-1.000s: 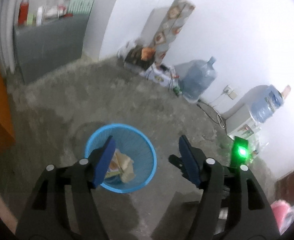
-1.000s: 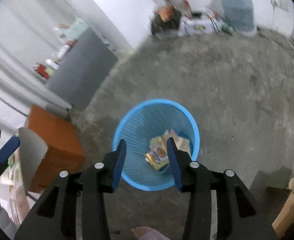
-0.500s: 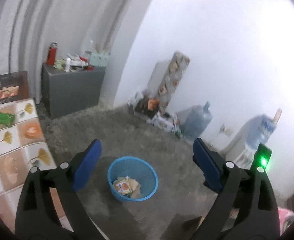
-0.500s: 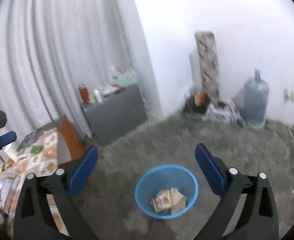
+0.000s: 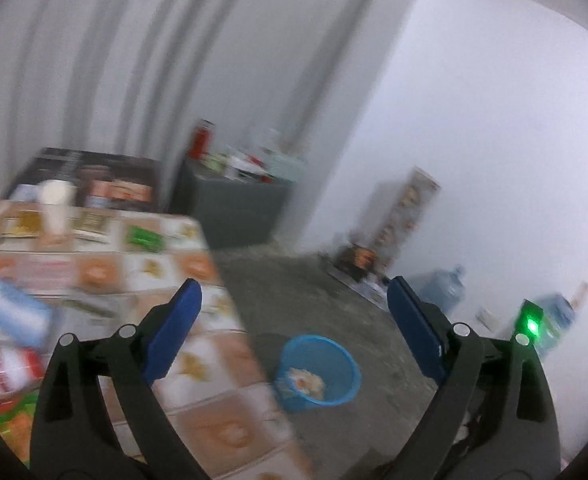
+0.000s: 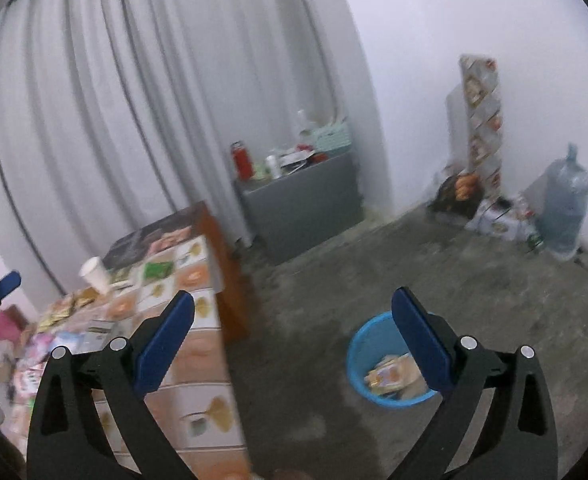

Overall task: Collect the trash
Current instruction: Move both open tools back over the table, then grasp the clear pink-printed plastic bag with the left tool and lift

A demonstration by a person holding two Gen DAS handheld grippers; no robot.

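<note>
While both tools hang empty above the scene, the step in hand reads as the reach for another piece of litter. The left gripper [image 5: 290,322] stands with its blue pads spread wide and nothing between them; the right gripper [image 6: 292,328] is equally wide and equally empty. The blue basket [image 5: 317,368] sits on the grey concrete floor [image 6: 433,280], just right of the table's near corner, and already holds several flattened wrappers [image 6: 393,372]. More trash lies on the tiled tablecloth [image 5: 198,364] at the left: a white paper cup [image 6: 96,274] stands tilted near the far end, loose packets [image 5: 10,364] lie nearer, and a pale blue pack [image 5: 14,314] lies beside them; motion blur hides what each one is.

To do the step well, judged from this view:
- Choose one item per tool, so the two hands do not cross over the table.
- Come down over a flat packet with the pads straddling its short side, since thin film likely slips from a shallow pinch.
- Take the cup across its wall, gently, as it will probably crush.
- Carry each item clear of the table edge before moving over the basket rim.

A grey cabinet [image 6: 305,204] and a water bottle [image 6: 565,204] stand far off, apart from the work.
</note>
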